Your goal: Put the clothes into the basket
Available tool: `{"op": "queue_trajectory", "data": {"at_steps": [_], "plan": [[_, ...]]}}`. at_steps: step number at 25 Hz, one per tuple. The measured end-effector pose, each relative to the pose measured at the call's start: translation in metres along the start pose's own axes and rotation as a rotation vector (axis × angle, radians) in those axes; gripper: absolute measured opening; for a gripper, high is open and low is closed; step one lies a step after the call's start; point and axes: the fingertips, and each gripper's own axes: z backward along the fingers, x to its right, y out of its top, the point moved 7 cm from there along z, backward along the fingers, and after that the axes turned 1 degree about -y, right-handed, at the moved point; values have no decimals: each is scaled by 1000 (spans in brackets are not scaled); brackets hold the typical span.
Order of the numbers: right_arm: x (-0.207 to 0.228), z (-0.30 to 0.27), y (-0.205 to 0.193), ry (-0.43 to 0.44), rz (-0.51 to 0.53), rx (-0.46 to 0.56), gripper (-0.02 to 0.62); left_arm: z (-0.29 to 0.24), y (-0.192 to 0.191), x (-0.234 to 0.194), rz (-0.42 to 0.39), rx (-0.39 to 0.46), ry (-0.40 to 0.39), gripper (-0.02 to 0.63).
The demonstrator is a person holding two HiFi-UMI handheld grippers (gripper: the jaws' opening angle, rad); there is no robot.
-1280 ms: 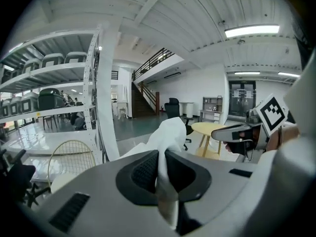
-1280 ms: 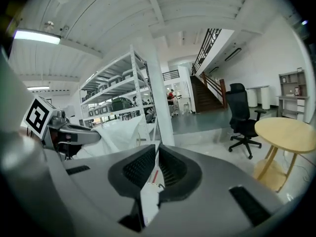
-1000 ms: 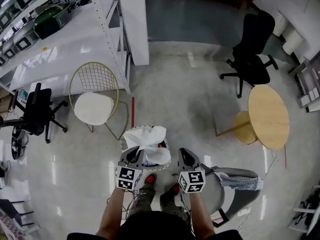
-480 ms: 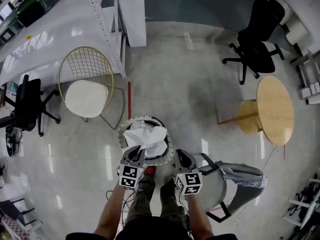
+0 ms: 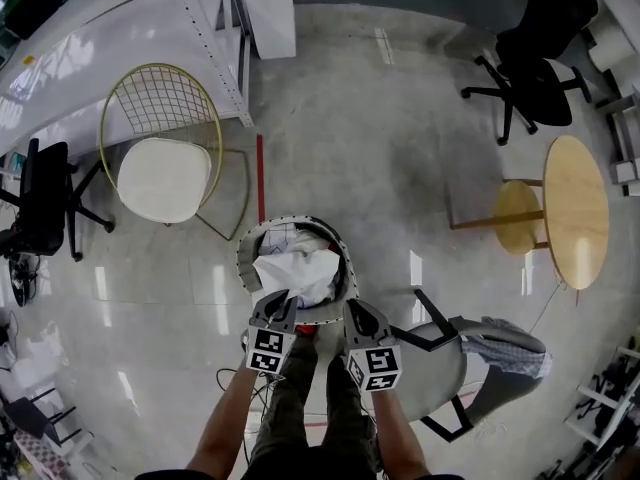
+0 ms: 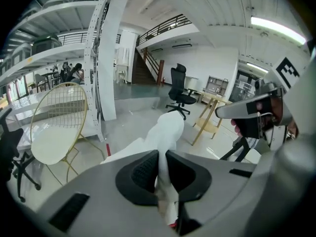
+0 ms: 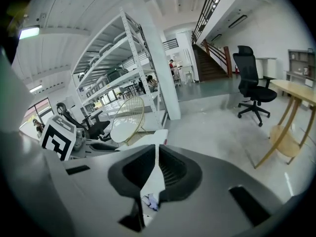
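Grey floor; basket [image 5: 242, 260] holding white garment [image 5: 300, 273], pinched by left gripper [image 5: 284, 304] and right gripper [image 5: 352, 311] fingers [image 7: 170, 171].

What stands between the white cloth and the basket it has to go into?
Nothing visible. The left gripper and the right gripper both have their jaws shut on the white cloth, which hangs over the open top of the basket. No lid or other thing covers the opening.

Bare floor [image 5: 380, 158] beyond basket [image 5: 243, 253], wire chair [image 5: 160, 173] left, grey chair [image 5: 440, 368] right
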Motion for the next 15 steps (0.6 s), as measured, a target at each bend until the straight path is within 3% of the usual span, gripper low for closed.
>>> {"op": "queue_trajectory", "data": {"at_steps": [12,15], "plan": [[5,-11,-39,-35,-51,-61,44,-33,-40,-9,-19,-111,-18,35],[6,-9,-36,-45,-53,-56,44,-32,-44,-6,22,-117,-16,44]]}}
